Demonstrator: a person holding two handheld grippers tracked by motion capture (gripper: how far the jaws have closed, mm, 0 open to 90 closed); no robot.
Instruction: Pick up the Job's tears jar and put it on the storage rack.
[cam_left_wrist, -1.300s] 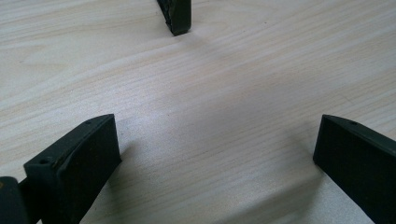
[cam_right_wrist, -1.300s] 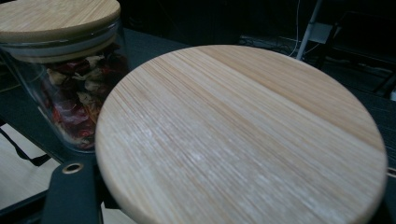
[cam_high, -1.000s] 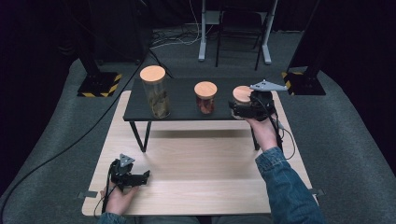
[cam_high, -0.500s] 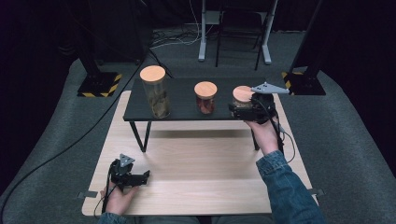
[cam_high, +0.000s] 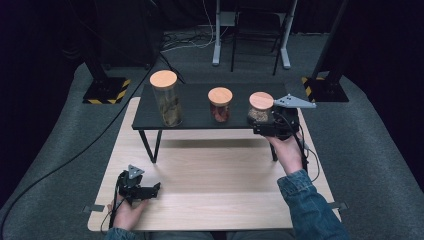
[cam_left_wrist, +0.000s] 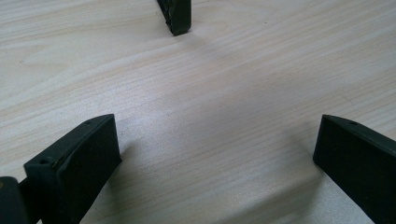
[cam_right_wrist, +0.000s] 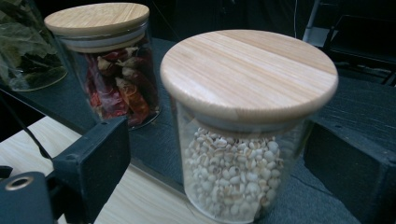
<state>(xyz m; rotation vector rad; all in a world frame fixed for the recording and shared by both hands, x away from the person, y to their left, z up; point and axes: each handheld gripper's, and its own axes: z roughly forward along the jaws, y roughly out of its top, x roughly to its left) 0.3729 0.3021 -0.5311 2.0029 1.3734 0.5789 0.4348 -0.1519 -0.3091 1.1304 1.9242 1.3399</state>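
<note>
A light wooden table held one small black shelf table, and on that stood three glass jars with round wooden lids. The tall jar of dried leaves stood at the left, one medium jar of red chillies in the middle, and one short jar of pale grains at the right. Two grippers were present. The right gripper had its jaws apart on either side of the grain jar. The left gripper rested on the wooden table, jaws wide apart around bare wood.
</note>
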